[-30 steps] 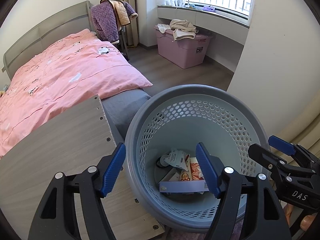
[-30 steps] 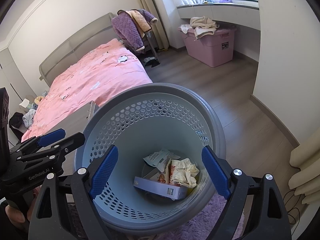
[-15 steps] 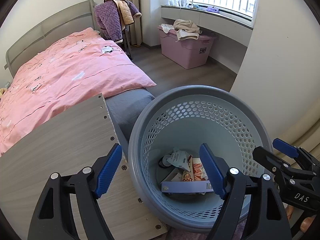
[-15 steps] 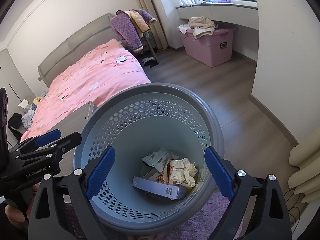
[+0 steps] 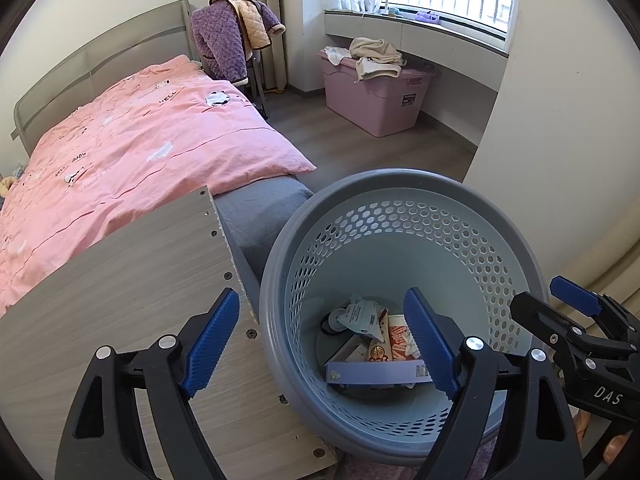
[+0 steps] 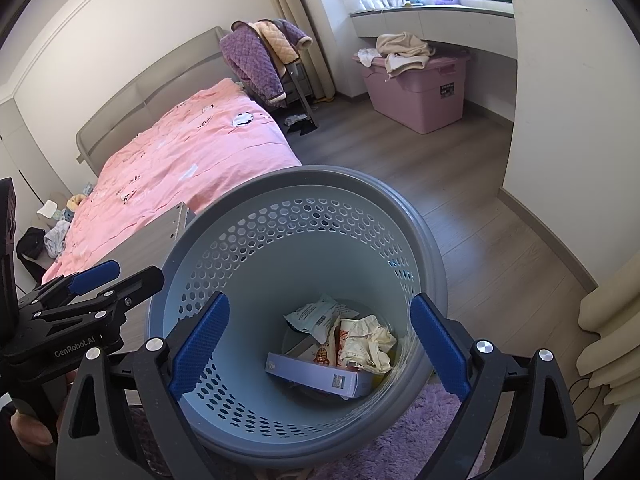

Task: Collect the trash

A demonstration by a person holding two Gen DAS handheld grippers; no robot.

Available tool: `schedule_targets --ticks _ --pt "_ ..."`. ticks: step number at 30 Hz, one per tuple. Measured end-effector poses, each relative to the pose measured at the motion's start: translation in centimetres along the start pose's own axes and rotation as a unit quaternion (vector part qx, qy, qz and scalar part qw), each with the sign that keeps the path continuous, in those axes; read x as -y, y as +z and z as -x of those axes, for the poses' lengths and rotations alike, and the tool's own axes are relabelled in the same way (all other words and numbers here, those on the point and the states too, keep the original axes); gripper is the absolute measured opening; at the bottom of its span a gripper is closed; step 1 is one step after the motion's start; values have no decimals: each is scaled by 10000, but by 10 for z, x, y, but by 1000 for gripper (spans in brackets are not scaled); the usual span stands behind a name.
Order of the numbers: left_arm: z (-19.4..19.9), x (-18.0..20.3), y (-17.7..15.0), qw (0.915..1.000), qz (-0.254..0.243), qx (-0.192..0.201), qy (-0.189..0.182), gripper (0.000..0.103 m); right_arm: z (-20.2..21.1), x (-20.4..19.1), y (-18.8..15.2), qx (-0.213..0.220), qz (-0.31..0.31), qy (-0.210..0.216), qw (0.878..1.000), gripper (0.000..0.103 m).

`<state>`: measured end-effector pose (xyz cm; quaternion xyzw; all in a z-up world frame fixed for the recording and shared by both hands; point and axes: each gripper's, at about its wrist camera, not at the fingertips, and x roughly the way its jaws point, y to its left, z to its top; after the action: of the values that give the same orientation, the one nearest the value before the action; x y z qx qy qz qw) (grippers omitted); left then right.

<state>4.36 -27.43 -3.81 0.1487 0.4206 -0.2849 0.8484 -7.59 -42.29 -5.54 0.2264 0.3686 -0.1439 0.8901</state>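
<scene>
Hovering over the bin [image 5: 400, 200], both grippers empty: left gripper [image 5: 320, 344] and right gripper [image 6: 320, 344] with jaws spread wide. Trash [image 6: 320, 352] already down in the bin's bottom, so probably between pickups; next, seek more litter. Readable: "GenRobot.AI", "DAS" on the grippers; "HELLO" on the bed [image 5: 140, 132].

The basket [image 6: 424, 248] mouth gapes open above the trash [image 6: 344, 344]; a wooden board [image 5: 120, 280] crowds its left rim.

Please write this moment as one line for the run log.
left gripper: open, empty | right gripper: open, empty | grey perforated plastic bin: holds blue flat box, crumpled wrappers
</scene>
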Motion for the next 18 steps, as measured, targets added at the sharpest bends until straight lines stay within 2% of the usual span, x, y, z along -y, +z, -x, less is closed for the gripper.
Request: schedule_targets --ticks 18 --pt "1 0 0 10000 22 -6 37 82 0 1 1 3 -3 6 10000 90"
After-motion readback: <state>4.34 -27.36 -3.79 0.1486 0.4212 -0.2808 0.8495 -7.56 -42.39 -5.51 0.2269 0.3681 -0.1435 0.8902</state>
